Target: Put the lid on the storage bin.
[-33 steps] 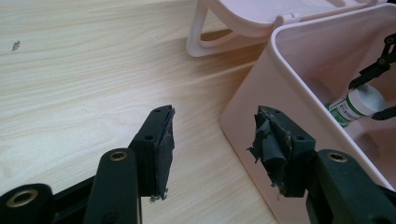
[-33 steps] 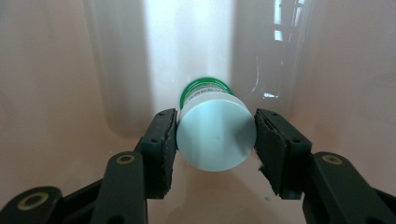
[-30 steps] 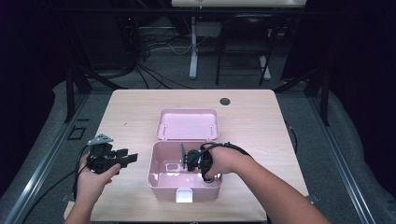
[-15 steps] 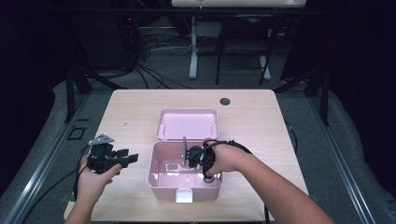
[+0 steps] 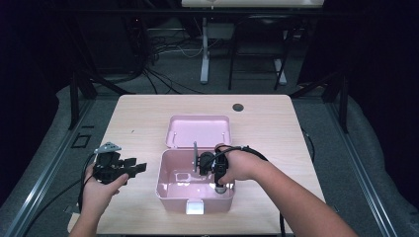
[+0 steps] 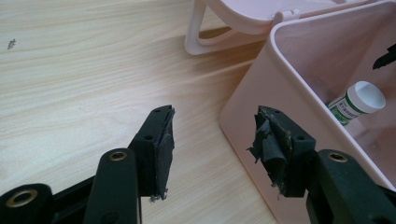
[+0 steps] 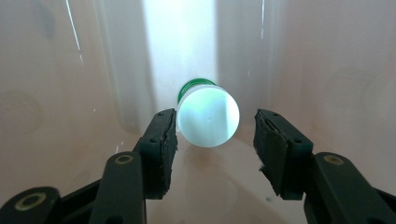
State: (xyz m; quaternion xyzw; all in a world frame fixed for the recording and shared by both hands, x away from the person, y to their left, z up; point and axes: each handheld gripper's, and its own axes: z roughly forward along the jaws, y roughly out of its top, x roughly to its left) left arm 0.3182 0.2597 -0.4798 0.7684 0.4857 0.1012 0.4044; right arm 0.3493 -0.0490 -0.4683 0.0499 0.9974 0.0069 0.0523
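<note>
We have the right gripper lowered into the open pale pink plastic storage box, which sits on the light wooden table with its hinged lid folded back behind it. Inside the box is a small bottle with a white cap and a green label, and that is what we are after. In the right gripper view its round cap faces us almost head-on between the two jaws, which stand wide open on either side of it, the left pad close beside the cap and the right pad plainly apart from it. Nothing is gripped yet.

As we judge it, the reach is done and the close and lift are what remains: the jaws bracket the bottle, but they must come together on it before it can leave the box.

The bottle's long axis runs from cap to base, roughly along our line of approach, with the cap pointing towards the right gripper. From the left gripper view the bottle seems to lean or lie at a slant near the box floor, though we cannot tell which.

Our left gripper waits over the table just beside the box's left wall, jaws open and empty.
</note>
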